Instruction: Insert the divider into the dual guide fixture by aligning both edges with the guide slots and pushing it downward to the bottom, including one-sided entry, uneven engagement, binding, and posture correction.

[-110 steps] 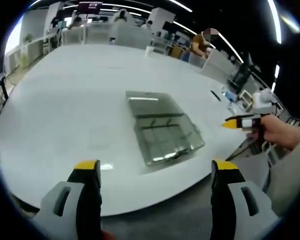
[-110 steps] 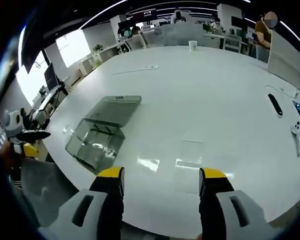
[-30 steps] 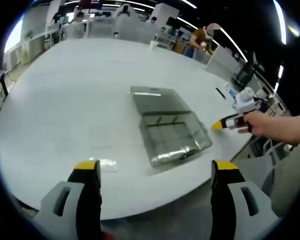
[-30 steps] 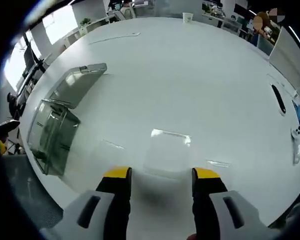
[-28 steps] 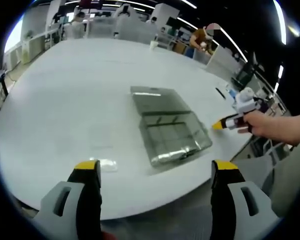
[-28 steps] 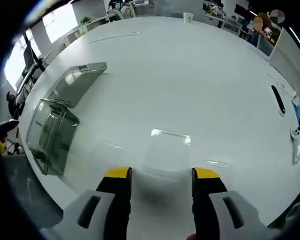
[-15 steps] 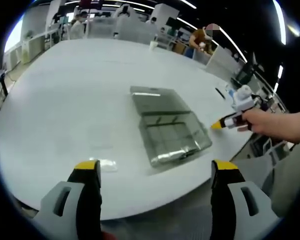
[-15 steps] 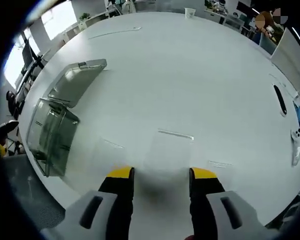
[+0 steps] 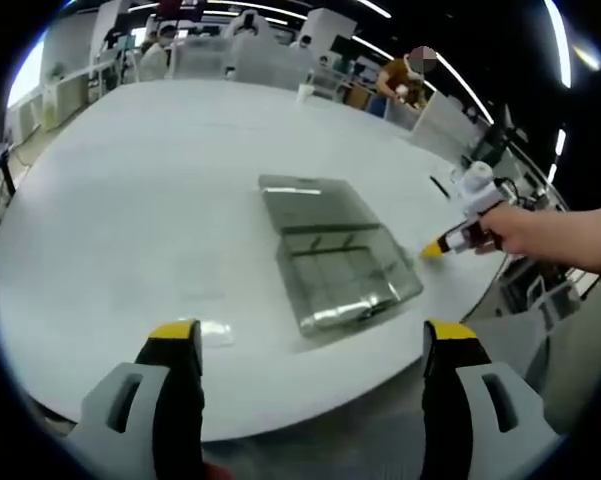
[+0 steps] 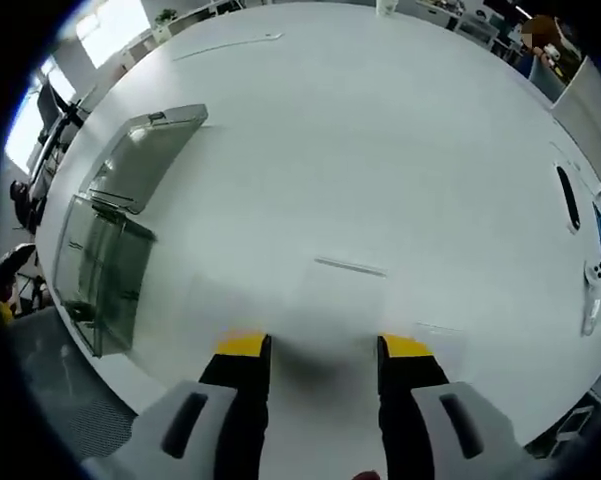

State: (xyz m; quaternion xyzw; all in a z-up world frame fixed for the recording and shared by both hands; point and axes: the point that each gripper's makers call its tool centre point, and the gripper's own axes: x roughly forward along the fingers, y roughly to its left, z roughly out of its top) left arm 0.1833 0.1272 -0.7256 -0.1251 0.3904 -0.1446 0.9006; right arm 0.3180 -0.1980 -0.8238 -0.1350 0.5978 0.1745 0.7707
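The dual guide fixture (image 9: 335, 265) is a clear plastic box with its lid laid open behind it, mid-table in the left gripper view. It lies at the left (image 10: 100, 265) in the right gripper view. A clear flat divider (image 10: 345, 295) rests on the white table just ahead of my right gripper (image 10: 323, 350). That gripper is open, its yellow-tipped jaws standing either side of the divider's near edge. My left gripper (image 9: 312, 338) hangs open over the table's near edge, holding nothing. A hand carries the right gripper (image 9: 450, 240) to the right of the box.
A small clear piece (image 9: 212, 328) lies near my left jaw, and another clear piece (image 10: 438, 335) sits right of my right jaw. A black remote (image 10: 568, 197) and a white controller (image 10: 588, 300) lie at the table's far right. A person stands beyond the table (image 9: 400, 85).
My right gripper has come lower and closer over the divider, and its jaws have narrowed a little. The left gripper has stayed still; the hand with the right gripper shifted slightly.
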